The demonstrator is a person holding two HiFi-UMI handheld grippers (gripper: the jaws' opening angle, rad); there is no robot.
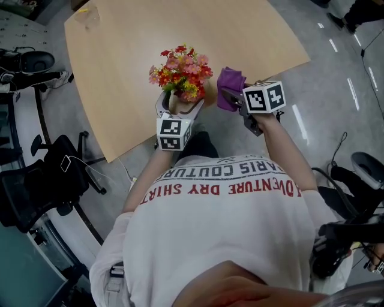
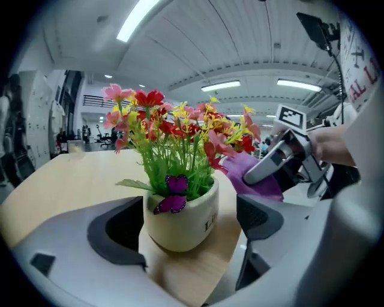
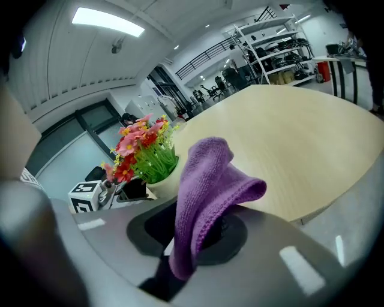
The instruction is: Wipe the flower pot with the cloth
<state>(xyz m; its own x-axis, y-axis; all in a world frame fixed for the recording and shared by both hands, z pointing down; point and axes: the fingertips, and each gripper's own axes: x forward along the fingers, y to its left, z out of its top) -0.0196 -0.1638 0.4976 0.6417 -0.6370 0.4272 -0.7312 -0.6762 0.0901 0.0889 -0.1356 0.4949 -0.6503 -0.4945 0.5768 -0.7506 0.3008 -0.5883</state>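
Note:
A cream flower pot (image 2: pixel 180 222) with red, pink and yellow artificial flowers (image 1: pixel 181 72) and a purple butterfly stands near the front edge of the wooden table (image 1: pixel 180 30). My left gripper (image 2: pixel 191 211) has one jaw on each side of the pot. Table shows between the right pad and the pot, so the jaws are open. To the right of the pot, my right gripper (image 1: pixel 231 96) is shut on a purple cloth (image 3: pixel 210 186). The cloth sticks up from the jaws and folds over. It hangs beside the flowers, apart from the pot.
A clear plastic cup (image 1: pixel 88 13) sits at the table's far left corner. A black office chair (image 1: pixel 42 186) stands at the left of the person and another chair base (image 1: pixel 366 168) at the right. The pot is close to the table's near edge.

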